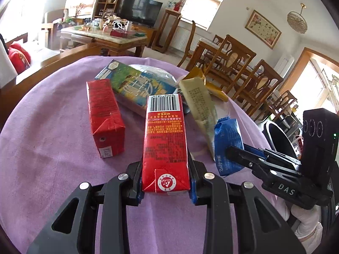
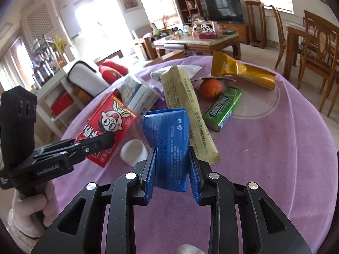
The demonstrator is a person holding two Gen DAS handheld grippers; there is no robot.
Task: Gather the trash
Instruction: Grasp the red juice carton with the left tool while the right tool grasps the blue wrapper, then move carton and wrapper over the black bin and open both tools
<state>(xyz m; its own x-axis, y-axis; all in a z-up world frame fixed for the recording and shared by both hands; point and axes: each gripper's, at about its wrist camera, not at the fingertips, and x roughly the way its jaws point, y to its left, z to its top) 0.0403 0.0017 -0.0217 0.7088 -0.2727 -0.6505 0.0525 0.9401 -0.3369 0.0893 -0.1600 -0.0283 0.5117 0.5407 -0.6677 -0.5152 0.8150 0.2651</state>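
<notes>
Round table under purple cloth, littered with trash. Left gripper clamped on red drink carton, pads pressed to both its sides at the near end. Right gripper pinching blue packet between blue pads, near table edge. Second red carton lying left, apart. Further back: yellow sachet, green gum pack, orange, white cap.

Red carton, blue packet, purple tablecloth.
</notes>
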